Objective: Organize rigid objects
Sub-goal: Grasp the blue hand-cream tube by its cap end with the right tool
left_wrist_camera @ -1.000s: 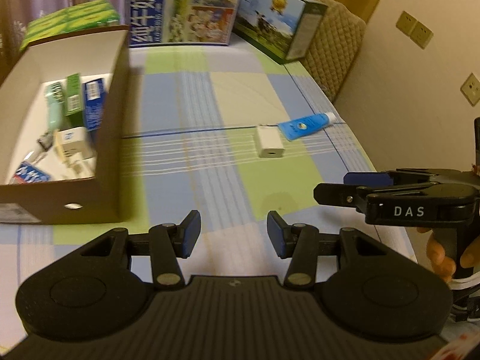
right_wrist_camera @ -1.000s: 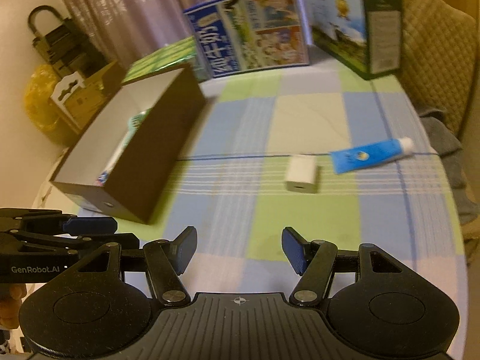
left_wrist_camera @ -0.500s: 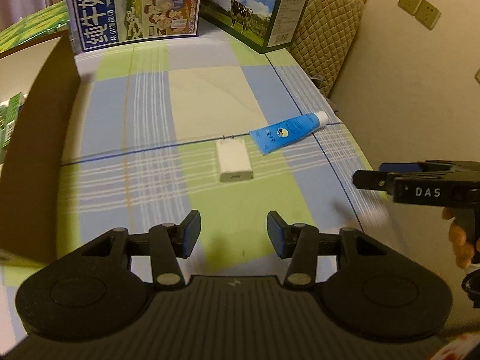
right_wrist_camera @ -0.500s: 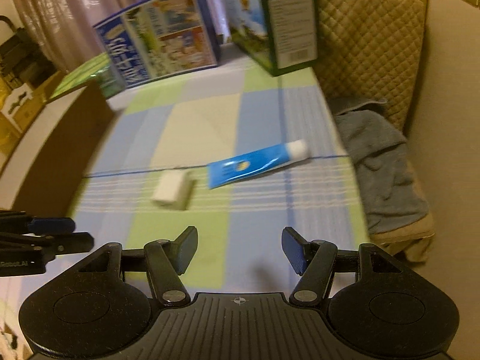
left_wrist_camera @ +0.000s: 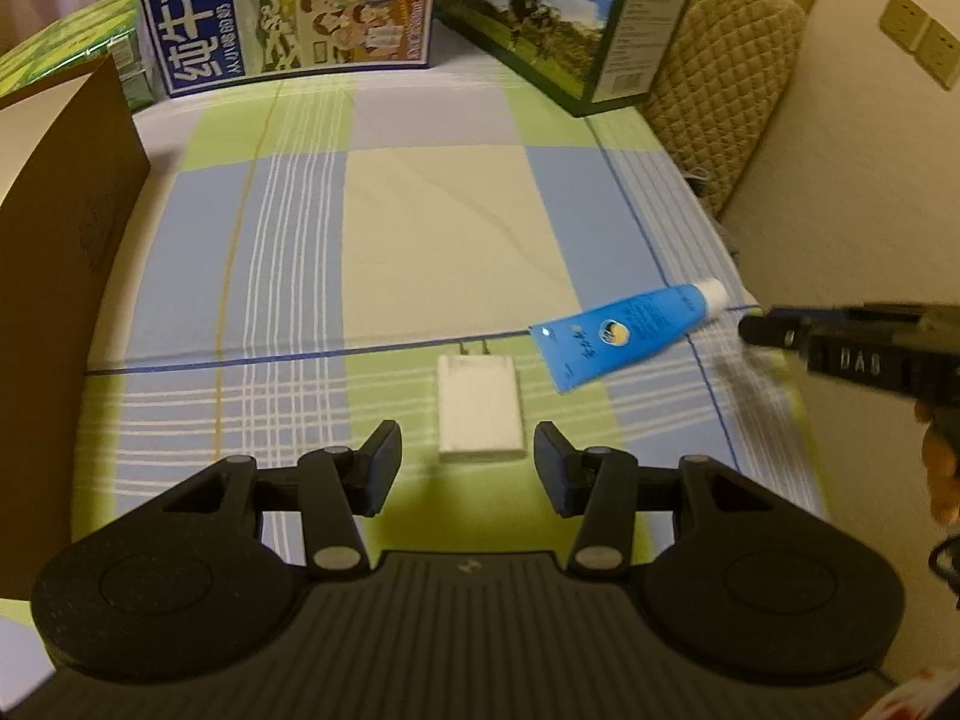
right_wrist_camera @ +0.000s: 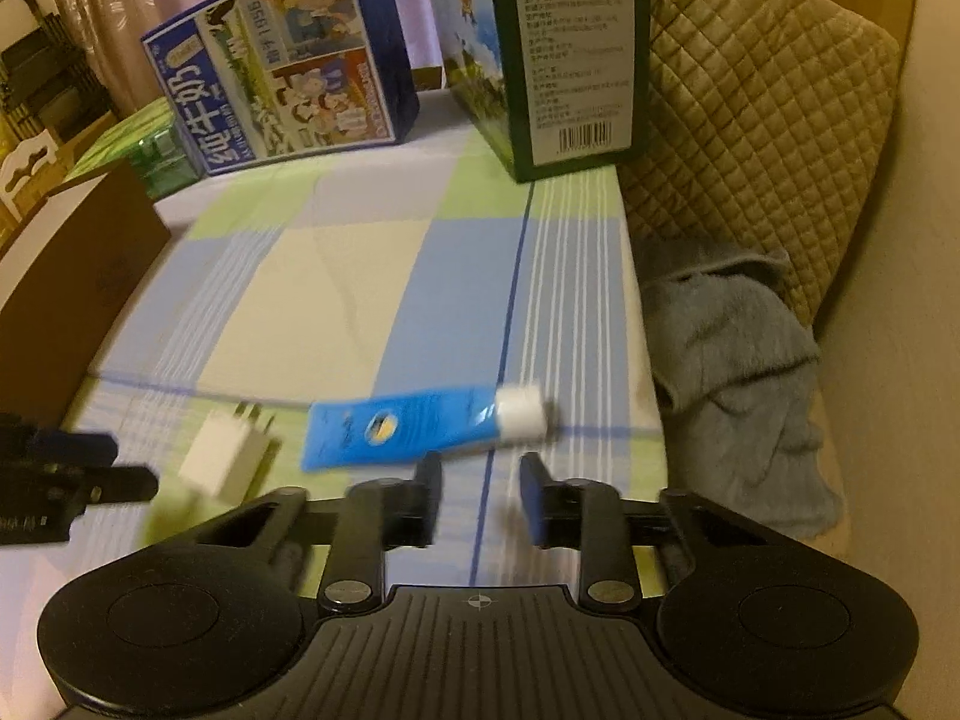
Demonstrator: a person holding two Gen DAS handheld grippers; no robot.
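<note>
- Where the left wrist view looks along its fingers, the left claw (left_wrist_camera: 467, 459) stands wide open and grips nothing.
- The white charger (left_wrist_camera: 478, 405) lies flat on the checked cloth (left_wrist_camera: 432, 222), just ahead of the gap between the fingertips, prongs pointing away.
- The blue tube (left_wrist_camera: 624, 336) lies ahead and to the right of this claw, just beside the charger, white cap outward.
- A brown cardboard box (left_wrist_camera: 54, 276) stands to the left; milk cartons (left_wrist_camera: 288, 6) stand far ahead.
- In the right wrist view, the right claw (right_wrist_camera: 480, 495) is open by a moderate gap and empty.
- The tube (right_wrist_camera: 396, 429) lies just ahead of the fingertips, cap to the right.
- The charger (right_wrist_camera: 225, 456) lies ahead-left, beside the tube's flat end.
- A grey towel (right_wrist_camera: 738, 384) lies to the right, off the cloth.
</note>
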